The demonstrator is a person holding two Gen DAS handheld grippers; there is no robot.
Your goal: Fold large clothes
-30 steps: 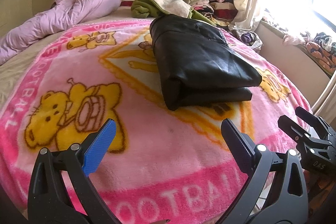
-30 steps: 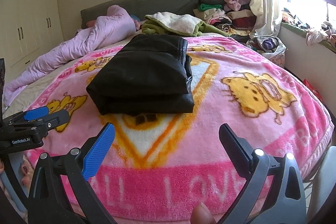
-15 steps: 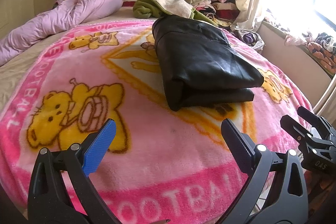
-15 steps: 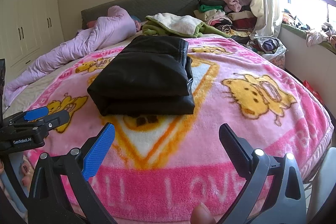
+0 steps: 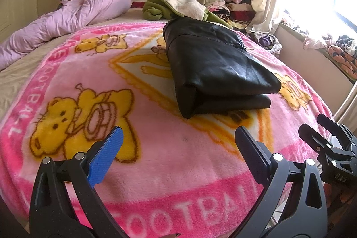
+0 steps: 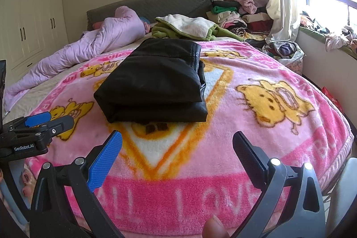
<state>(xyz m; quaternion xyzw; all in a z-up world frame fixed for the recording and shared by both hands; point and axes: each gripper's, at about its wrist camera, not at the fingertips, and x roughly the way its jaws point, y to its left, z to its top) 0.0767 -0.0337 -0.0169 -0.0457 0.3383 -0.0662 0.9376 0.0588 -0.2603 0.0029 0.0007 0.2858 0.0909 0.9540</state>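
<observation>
we hold the left gripper and the right gripper with jaws spread and empty, low at the near edge of the pink blanket. the black garment lies folded in a compact stack at the blanket's middle, apart from both, so we judge this fold finished and the hands are clear of it.

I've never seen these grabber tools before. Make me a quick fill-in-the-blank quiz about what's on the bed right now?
1. The folded garment on the blanket is ___ in color.
2. Both the left gripper and the right gripper are ___, holding nothing.
3. The crumpled duvet by the headboard is ___ in color.

Missing words: black; open; lilac
</observation>
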